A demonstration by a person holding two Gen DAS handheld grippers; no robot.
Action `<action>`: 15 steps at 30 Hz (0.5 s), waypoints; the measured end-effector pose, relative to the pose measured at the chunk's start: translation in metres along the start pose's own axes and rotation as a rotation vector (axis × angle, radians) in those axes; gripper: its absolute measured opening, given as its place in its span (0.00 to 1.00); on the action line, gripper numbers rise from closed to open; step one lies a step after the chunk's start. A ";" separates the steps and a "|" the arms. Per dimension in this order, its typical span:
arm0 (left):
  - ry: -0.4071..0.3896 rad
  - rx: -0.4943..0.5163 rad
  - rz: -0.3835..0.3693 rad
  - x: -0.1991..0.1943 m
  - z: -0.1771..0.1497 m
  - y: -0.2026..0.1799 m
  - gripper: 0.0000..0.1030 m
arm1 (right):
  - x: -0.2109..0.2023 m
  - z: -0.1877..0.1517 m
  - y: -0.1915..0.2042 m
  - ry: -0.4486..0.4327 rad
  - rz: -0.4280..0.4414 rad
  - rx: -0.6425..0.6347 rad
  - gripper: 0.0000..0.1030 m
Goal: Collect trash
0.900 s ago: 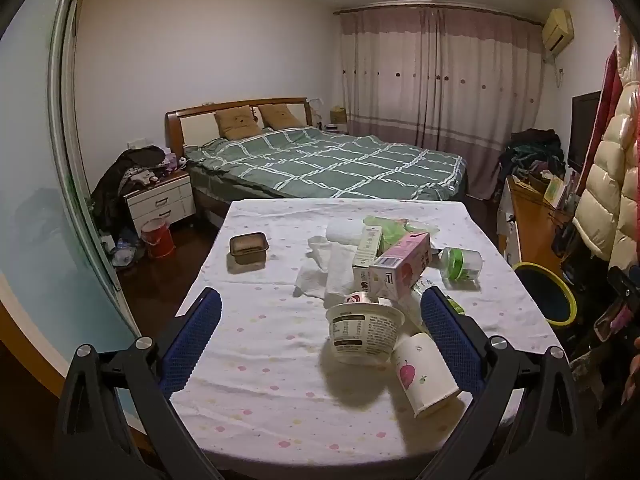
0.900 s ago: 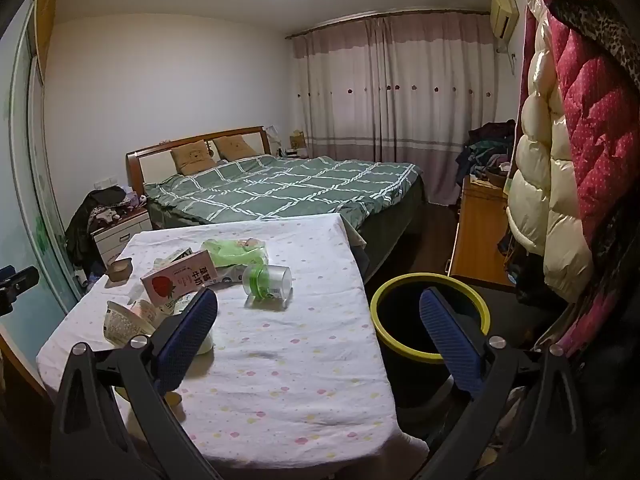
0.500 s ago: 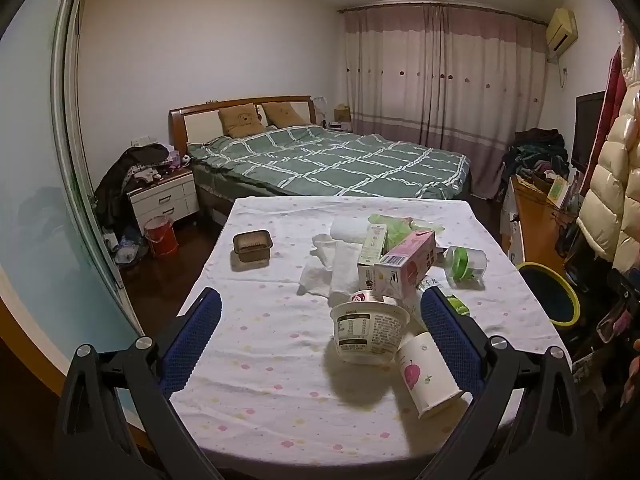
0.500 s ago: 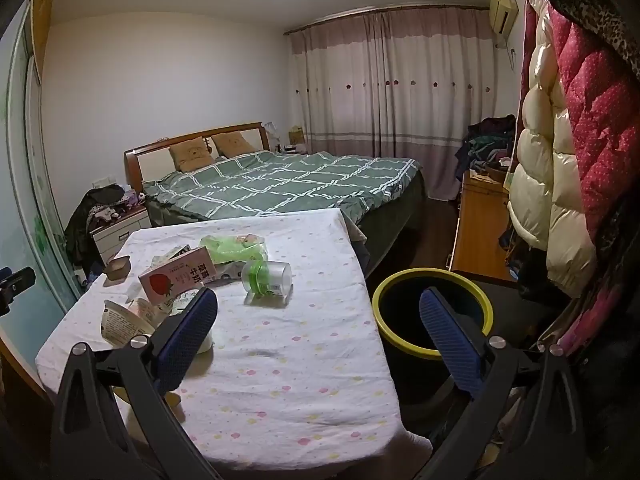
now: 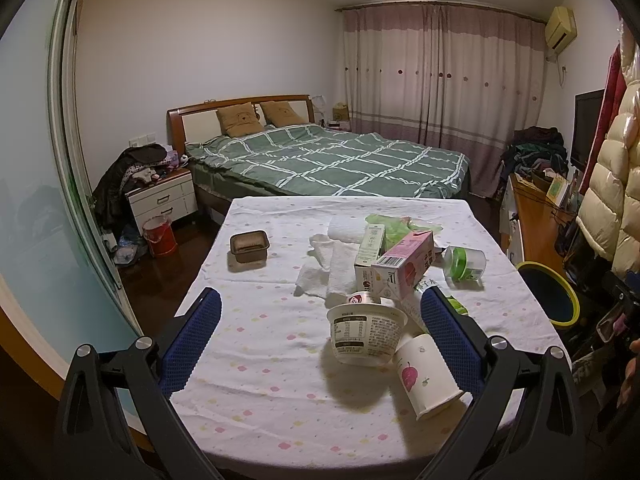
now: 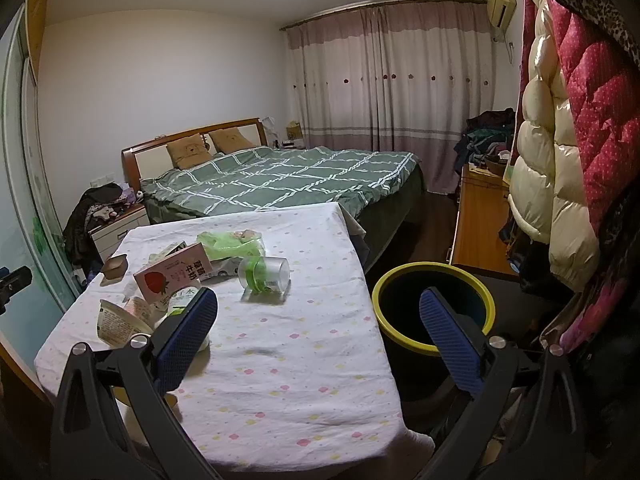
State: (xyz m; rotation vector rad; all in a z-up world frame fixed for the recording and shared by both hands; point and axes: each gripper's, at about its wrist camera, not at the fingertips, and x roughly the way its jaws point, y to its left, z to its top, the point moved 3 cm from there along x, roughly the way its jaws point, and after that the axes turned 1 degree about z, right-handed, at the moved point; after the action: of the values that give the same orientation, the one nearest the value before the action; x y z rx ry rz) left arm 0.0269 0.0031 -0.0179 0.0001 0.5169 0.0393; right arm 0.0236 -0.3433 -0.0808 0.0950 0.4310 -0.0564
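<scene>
Trash lies on a table with a white dotted cloth (image 5: 260,368): a white noodle bowl (image 5: 365,334), a paper cup on its side (image 5: 426,376), a pink milk carton (image 5: 406,264), a white carton (image 5: 370,250), crumpled tissues (image 5: 326,266), a green bag (image 5: 396,228), a clear jar with a green band (image 5: 464,263) and a brown tray (image 5: 249,245). My left gripper (image 5: 320,336) is open and empty, above the table's near edge. My right gripper (image 6: 318,330) is open and empty over the table's right edge. The jar (image 6: 265,274) and pink carton (image 6: 174,278) lie ahead of it.
A black bin with a yellow rim (image 6: 434,308) stands on the floor right of the table; it also shows in the left wrist view (image 5: 548,294). A bed (image 5: 320,160) lies behind the table. Coats (image 6: 560,160) hang at the right beside a wooden desk (image 6: 476,220).
Both views have shifted slightly, as both grippers drifted a little. Both grippers stay open and nothing on the table has moved.
</scene>
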 end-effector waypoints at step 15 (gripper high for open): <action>0.002 0.001 0.000 0.002 -0.001 0.000 0.95 | 0.005 -0.001 -0.001 0.013 0.001 0.004 0.94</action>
State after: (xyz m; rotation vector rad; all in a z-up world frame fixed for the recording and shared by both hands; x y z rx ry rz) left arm 0.0279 0.0032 -0.0194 0.0010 0.5190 0.0387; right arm 0.0279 -0.3444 -0.0844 0.0994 0.4443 -0.0556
